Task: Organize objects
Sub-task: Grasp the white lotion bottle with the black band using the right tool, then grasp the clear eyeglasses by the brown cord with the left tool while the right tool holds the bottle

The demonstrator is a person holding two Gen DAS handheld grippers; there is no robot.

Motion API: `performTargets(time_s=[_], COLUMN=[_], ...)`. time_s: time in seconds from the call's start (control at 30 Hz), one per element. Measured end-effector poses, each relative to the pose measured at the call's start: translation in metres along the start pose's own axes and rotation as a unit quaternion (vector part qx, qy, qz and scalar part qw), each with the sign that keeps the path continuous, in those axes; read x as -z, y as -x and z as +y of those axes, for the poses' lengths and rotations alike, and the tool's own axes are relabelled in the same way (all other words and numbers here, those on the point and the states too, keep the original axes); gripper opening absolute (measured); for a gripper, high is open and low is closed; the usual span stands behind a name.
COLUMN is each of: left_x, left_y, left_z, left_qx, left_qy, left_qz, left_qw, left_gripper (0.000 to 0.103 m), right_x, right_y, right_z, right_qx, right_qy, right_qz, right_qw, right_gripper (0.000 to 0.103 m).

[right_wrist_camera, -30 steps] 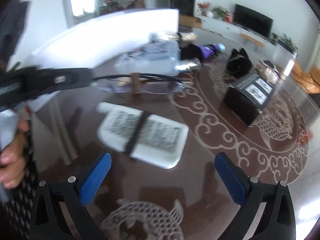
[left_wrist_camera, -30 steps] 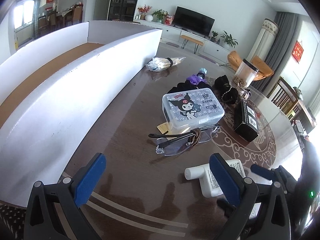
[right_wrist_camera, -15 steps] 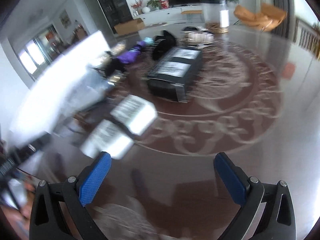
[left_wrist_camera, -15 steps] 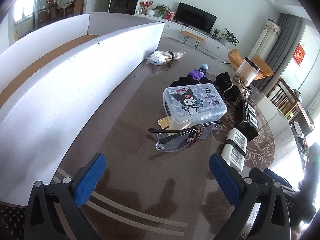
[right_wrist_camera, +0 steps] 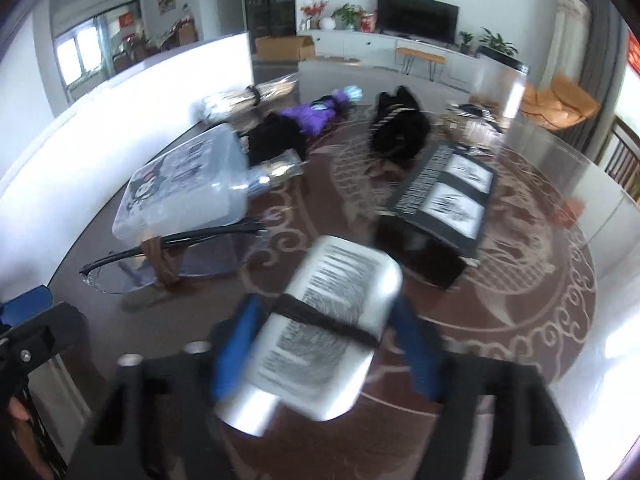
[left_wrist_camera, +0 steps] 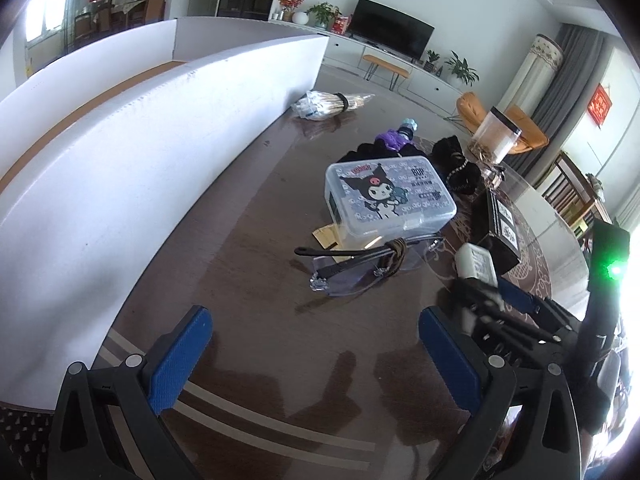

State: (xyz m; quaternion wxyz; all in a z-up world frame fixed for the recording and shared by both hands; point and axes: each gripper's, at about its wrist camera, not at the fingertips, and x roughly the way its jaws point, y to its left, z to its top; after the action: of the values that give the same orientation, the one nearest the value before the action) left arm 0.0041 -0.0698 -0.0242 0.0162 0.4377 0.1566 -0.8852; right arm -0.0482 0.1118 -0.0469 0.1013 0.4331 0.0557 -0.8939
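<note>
A white bottle (right_wrist_camera: 320,320) with a printed label and a black band lies between the blue pads of my right gripper (right_wrist_camera: 324,310). The jaws are closing and both pads touch the bottle's sides; the picture is blurred by motion. In the left wrist view the same bottle (left_wrist_camera: 476,262) pokes out of the right gripper (left_wrist_camera: 490,294) at the right edge. My left gripper (left_wrist_camera: 316,356) hangs open over bare dark table with nothing between its fingers. Folded glasses (left_wrist_camera: 360,268) tied with a brown band lie just beyond it.
A clear lidded box (left_wrist_camera: 388,200) with a cartoon print sits behind the glasses. A black box (right_wrist_camera: 440,208), a black pouch (right_wrist_camera: 400,128), a purple item (right_wrist_camera: 316,114) and bundled sticks (left_wrist_camera: 332,102) lie farther back. A long white cardboard box (left_wrist_camera: 160,140) lines the left side.
The right gripper swung round to the white bottle and its jaws narrowed from wide open onto the bottle's sides. The bottle has shifted and turned on the table. The left gripper stayed put.
</note>
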Motion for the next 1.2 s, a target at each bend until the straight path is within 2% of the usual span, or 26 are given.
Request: performTargets(time_s=[0.2,0.4,0.53,0.63,0.7,0.8,0.87,0.97,1.03,1.1,1.2], left_x=[0.005,0.001,-0.014,-0.016,-0.012,0.004,0.011,0.008,0.001,-0.002,-0.003], left_y=[-0.016,-0.013,-0.021,-0.036,-0.042,-0.040,-0.033,-0.025,-0.026,-0.025,-0.025], left_z=[-0.011,-0.017,-0.037,-0.055,-0.063,-0.077,-0.084,-0.071,-0.052,-0.041,-0.038], left_qx=[0.002,0.005,-0.026,-0.033,-0.002,0.092,0.098,0.117,0.132,0.143,0.129], left_qy=[-0.023,-0.039,-0.098,-0.159,-0.185,-0.216,-0.239,-0.203,-0.148,-0.118,-0.114], left_qz=[0.040,0.028,0.005,0.013,0.033,0.078,0.078,0.079,0.086,0.080,0.074], left_qw=[0.9989,0.9988,0.9948,0.9866,0.9822,0.9688,0.9629,0.9690,0.9764,0.9794,0.9823], left_gripper=[0.103,0.103,0.103,0.103,0.103,0.103,0.103,0.103,0.103,0.103,0.103], right_x=[0.019,0.038,0.036,0.035,0.034,0.035,0.035,0.035,0.035,0.035,0.035], right_y=[0.014,0.033,0.033,0.031,0.028,0.029,0.029,0.029,0.028,0.027,0.027], right_z=[-0.049,-0.087,-0.090,-0.088,-0.089,-0.090,-0.091,-0.091,-0.090,-0.089,-0.088], right_qx=[0.022,0.028,0.025,0.036,0.035,0.033,0.034,0.033,0.034,0.035,0.035], right_qy=[-0.018,-0.043,-0.046,-0.043,-0.049,-0.052,-0.051,-0.051,-0.051,-0.049,-0.048], right_qz=[0.000,0.000,0.000,0.008,0.008,0.006,0.007,0.007,0.009,0.011,0.012], right_qw=[1.000,0.999,0.999,0.998,0.998,0.998,0.998,0.998,0.998,0.998,0.998], right_gripper=[0.055,0.059,0.061,0.079,0.079,0.079,0.079,0.084,0.087,0.087,0.089])
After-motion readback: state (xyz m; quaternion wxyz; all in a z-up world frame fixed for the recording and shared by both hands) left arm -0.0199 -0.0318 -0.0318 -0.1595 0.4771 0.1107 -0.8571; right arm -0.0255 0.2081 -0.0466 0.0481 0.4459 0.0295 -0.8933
